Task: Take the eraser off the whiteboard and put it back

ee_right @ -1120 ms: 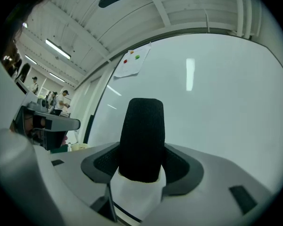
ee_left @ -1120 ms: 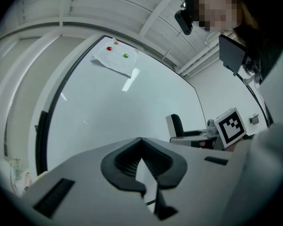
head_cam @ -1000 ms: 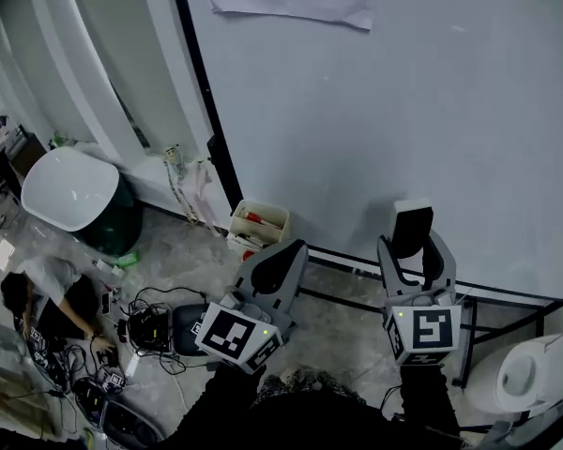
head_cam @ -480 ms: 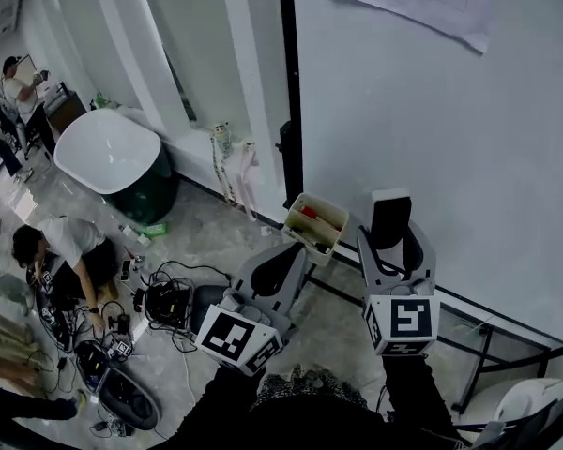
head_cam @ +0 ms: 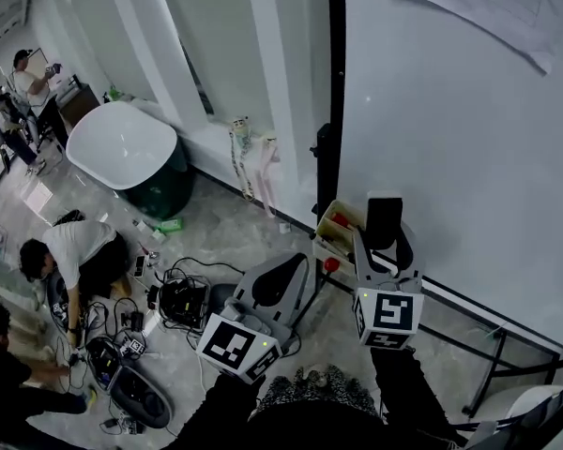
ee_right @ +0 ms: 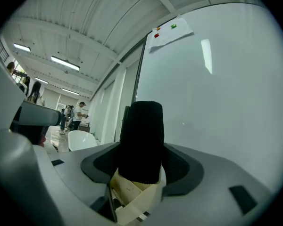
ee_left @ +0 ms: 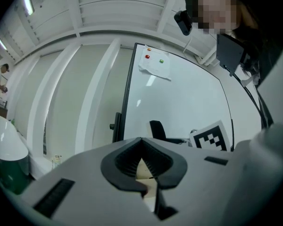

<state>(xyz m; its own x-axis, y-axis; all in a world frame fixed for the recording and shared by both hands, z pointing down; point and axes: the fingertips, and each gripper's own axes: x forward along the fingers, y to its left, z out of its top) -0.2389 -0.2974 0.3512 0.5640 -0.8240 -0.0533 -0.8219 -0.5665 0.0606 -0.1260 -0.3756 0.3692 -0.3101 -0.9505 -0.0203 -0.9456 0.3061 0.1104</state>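
Observation:
My right gripper (head_cam: 386, 244) is shut on the eraser (head_cam: 385, 219), a black felt block with a white back that stands upright between its jaws. It is held close in front of the whiteboard (head_cam: 469, 157), just right of the cream marker tray (head_cam: 335, 233) on the board's frame. In the right gripper view the eraser (ee_right: 141, 142) fills the gap between the pads, with the tray (ee_right: 132, 199) right below it. My left gripper (head_cam: 283, 268) hangs lower left of the tray, shut with nothing in it. In the left gripper view its jaws (ee_left: 142, 160) are closed and the eraser (ee_left: 156, 129) shows beyond them.
A sheet of paper (head_cam: 488, 3) is pinned high on the board. The board's black frame edge (head_cam: 335, 82) and stand legs (head_cam: 493, 350) are near. On the floor at left are a white tub chair (head_cam: 122, 143), cables and gear (head_cam: 178, 300), and people (head_cam: 70, 251).
Both grippers have moved left along the board toward its black edge. The marker tray, earlier left of the grippers, now sits just beside the held eraser.

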